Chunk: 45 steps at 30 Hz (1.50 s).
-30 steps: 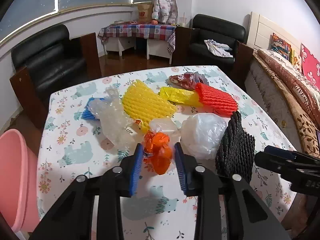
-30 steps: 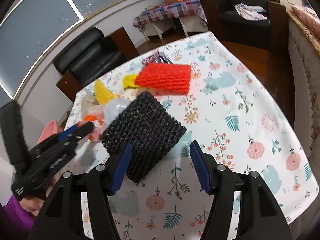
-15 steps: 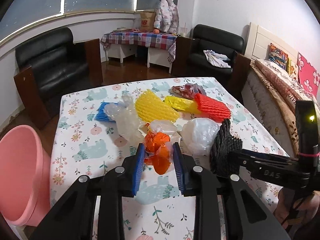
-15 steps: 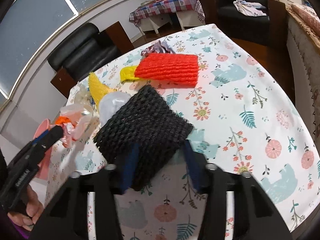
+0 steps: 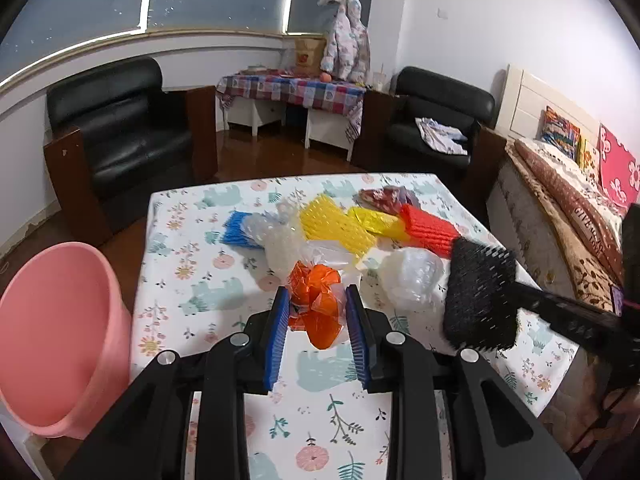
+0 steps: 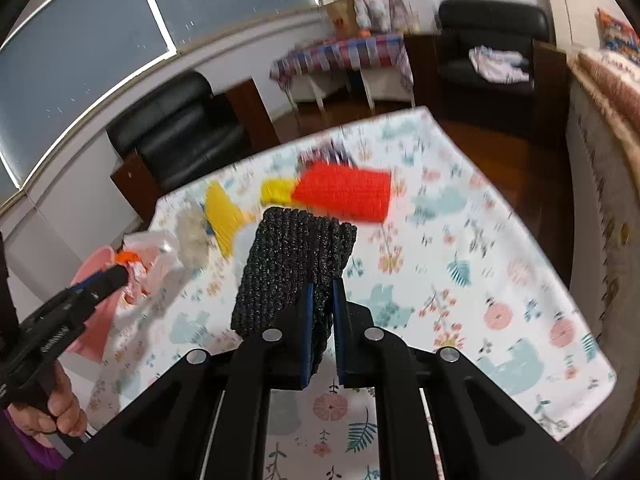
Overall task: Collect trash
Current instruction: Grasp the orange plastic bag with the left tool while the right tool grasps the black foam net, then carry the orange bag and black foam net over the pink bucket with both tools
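Note:
My left gripper (image 5: 318, 308) is shut on a crumpled orange plastic bag (image 5: 316, 300) and holds it above the flowered table (image 5: 192, 280). My right gripper (image 6: 320, 308) is shut on a black foam net (image 6: 294, 264) and holds it up off the table; the net also shows in the left wrist view (image 5: 478, 292). On the table lie a yellow foam net (image 5: 334, 226), a yellow bag (image 5: 374, 220), a red foam net (image 5: 430, 230), a blue foam net (image 5: 238, 230), clear plastic bags (image 5: 412, 276) and a dark red wrapper (image 5: 382, 196).
A pink bucket (image 5: 56, 336) stands on the floor left of the table. Black armchairs (image 5: 116, 128) and a small checked table (image 5: 292, 88) stand behind. A bed (image 5: 568, 200) runs along the right side.
My right gripper closed on the black foam net and lifted it. My left gripper closed on the orange bag and rose and pulled back with it; the pink bucket came further into view.

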Available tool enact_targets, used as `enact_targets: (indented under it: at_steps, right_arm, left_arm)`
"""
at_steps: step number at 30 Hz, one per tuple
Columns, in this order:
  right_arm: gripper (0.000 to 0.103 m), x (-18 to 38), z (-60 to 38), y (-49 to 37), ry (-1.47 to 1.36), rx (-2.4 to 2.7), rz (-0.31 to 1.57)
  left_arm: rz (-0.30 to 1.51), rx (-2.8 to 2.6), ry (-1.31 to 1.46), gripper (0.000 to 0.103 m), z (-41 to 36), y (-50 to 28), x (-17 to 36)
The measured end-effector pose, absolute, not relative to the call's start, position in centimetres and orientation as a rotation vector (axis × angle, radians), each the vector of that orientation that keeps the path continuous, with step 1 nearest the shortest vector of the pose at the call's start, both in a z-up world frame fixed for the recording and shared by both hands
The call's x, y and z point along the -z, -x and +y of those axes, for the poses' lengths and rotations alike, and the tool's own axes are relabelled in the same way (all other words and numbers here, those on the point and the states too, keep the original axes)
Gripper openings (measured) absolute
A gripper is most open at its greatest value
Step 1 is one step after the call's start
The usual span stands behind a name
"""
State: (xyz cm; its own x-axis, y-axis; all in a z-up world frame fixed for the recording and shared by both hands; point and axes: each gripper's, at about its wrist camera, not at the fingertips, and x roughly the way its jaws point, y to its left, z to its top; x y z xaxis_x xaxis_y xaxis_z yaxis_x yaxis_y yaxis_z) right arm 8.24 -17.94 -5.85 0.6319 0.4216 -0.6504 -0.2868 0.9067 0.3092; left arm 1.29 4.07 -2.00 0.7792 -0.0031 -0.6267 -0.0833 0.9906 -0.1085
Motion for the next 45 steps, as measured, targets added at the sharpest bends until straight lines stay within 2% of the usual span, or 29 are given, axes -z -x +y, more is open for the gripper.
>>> enact_targets:
  at_steps: [9,28,45]
  right_arm:
    - [0.01,0.7,-16.6,-6.8,-0.15,-0.455,0.645]
    - [0.01,-2.9,-2.7,-6.9,-0.041,-0.711,0.635]
    - [0.01,0.1,10.5,-7.3,0.037,-0.884,0.779]
  left_arm:
    - [0.591,-0.1,0.169,0.028,6.9,1.4,-0.1]
    - [0.48,-0.334,0.241,0.028,17.6,8.0,-1.9]
    - [0.55,-0.526,0.316,0.028,26.1,12.3,1.5]
